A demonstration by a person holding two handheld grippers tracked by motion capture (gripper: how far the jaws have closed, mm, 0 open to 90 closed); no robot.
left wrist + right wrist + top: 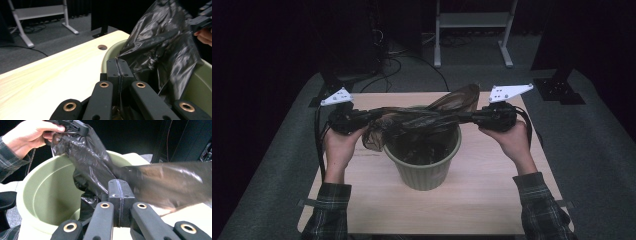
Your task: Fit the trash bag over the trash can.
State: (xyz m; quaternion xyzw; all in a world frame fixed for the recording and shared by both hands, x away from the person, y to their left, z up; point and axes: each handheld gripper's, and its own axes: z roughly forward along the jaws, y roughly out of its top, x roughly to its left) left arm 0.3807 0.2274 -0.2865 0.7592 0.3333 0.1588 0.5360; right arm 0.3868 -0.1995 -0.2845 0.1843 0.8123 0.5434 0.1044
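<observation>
Down at the near edge, two plaid sleeves come in over the wooden table [377, 210], a hand on each tool, and both tools are working the same thing: a black bin liner [422, 120] stretched across the mouth of the green waste bin [424, 167] that stands mid-table. The left gripper [374, 114] has its jaws pressed tight together with a fold of the liner's rim pinched between them; in the left gripper view that fold runs right into the seam of the closed pads and the plastic [162, 47] billows away over the bin's rim [110, 53]. The right gripper [464, 118] does the same from the other side, jaws closed on the film, with a loose flap [172, 182] trailing off past them and the bin's hollow [50, 192] open below. Pulling from opposite sides looks like the way to spread the liner's mouth so it can be seated in the bin and folded over the rim; as it stands, the plastic is bunched in a band above the opening and partly hanging inside, not yet over the edge. Farther back, a brown-looking lobe of the liner [462, 97] pokes up behind the bin, and beyond the table a white stand [472, 30] rests on the grey floor.
</observation>
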